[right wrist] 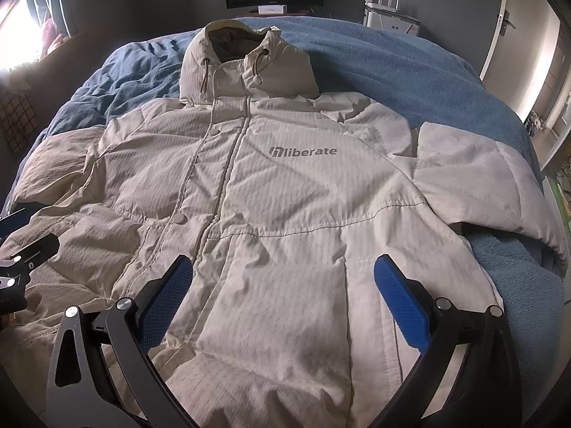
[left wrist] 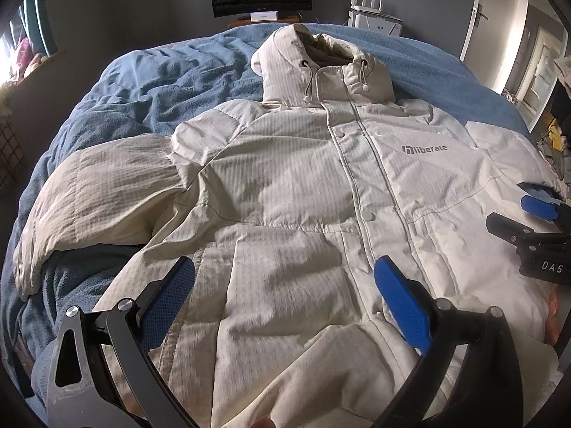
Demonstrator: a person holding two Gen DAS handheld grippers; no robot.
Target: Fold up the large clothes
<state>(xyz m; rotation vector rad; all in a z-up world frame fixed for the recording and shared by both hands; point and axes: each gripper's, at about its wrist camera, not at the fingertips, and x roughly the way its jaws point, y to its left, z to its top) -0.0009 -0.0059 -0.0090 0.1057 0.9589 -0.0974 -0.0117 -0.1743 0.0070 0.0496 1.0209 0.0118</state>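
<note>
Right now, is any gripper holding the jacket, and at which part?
Nothing is held. The left gripper and the right gripper are both open above the lower front of the white jacket, gripping no fabric.

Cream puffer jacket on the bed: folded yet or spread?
Spread. The cream puffer jacket lies front up, both sleeves out sideways, hood flat.

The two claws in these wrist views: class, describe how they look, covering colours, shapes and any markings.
The left claw and the right claw look alike: each has two flat, bright blue pads with a fine mesh-like texture, mounted on curved black and grey arms joined by round silver pins. Seen from the left wrist view, the right claw's black body bears white letters "DAS". No cables or sleeves are visible.
</note>
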